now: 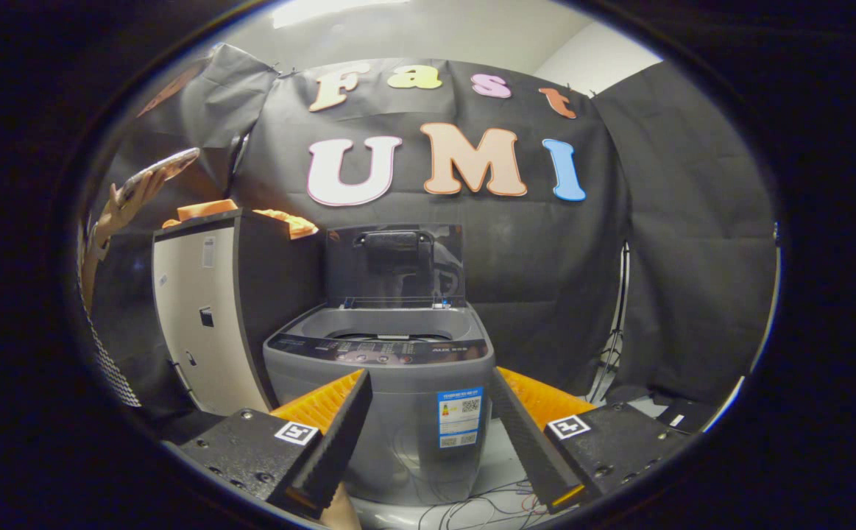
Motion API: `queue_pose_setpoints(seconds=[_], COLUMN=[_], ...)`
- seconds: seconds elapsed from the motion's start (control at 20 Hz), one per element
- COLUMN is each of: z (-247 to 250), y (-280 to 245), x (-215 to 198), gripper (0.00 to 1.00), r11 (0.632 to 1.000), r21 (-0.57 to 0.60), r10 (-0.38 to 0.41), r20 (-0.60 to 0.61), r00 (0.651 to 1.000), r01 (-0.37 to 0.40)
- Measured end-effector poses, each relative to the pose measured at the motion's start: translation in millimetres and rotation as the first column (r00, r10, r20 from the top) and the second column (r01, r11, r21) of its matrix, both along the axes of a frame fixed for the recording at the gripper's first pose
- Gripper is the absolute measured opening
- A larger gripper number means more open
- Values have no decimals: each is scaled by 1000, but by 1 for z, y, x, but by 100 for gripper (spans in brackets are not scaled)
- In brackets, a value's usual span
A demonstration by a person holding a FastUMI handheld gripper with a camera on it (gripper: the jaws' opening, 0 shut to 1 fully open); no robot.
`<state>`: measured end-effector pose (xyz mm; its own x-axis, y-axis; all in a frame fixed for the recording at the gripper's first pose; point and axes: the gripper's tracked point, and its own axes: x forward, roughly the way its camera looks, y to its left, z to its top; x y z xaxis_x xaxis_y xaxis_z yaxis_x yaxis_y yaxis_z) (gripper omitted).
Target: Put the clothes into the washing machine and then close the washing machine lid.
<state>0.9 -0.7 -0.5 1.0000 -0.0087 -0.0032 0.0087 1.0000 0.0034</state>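
Tool: the tool (428, 434) hangs low before the washer, its two fingers (339, 434) spread wide with nothing between them but air.
Washer: a grey top-loading washer (398, 390) stands just ahead of the fingers, seen in the gap between them. Its front bears a blue and white label (460, 417); a dark control strip (380, 349) runs along the front of its top.
Lid: the lid (394, 263) is up, standing nearly upright at the back of the washer, dark and glossy with a handle near its top edge. The drum mouth beneath lies open; what is in it I cannot tell.
Cables: thin cables (472, 504) trail on the floor at the foot of the washer.
Cabinet: a tall pale cabinet (199, 316) with a dark side stands just left of the washer, touching or nearly so.
Clothes: orange clothes (207, 210) lie heaped on top of the cabinet, above and left of the washer, well beyond the fingers.
Hand: a person's hand (122, 206) holds up a phone (159, 171) left of the cabinet.
Wall: black cloth (545, 250) hangs behind the washer.
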Motion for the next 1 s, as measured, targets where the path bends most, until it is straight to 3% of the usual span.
queue_pose_setpoints(seconds=[0.4, 0.55, 0.7, 0.8, 1.0], z=[-2, 9, 66, 102, 184], y=[-4, 6, 41, 60, 124], x=[1, 9, 27, 42, 69], gripper=[98, 97, 97, 97, 97], r11=[1000, 994, 992, 996, 989], r21=[11, 96, 124, 84, -39], r10=[-14, -45, -4, 19, 150], r20=[-12, -3, 111, 155, 231], r00=[1000, 999, 994, 988, 961], r01=[14, 45, -10, -32, -145])
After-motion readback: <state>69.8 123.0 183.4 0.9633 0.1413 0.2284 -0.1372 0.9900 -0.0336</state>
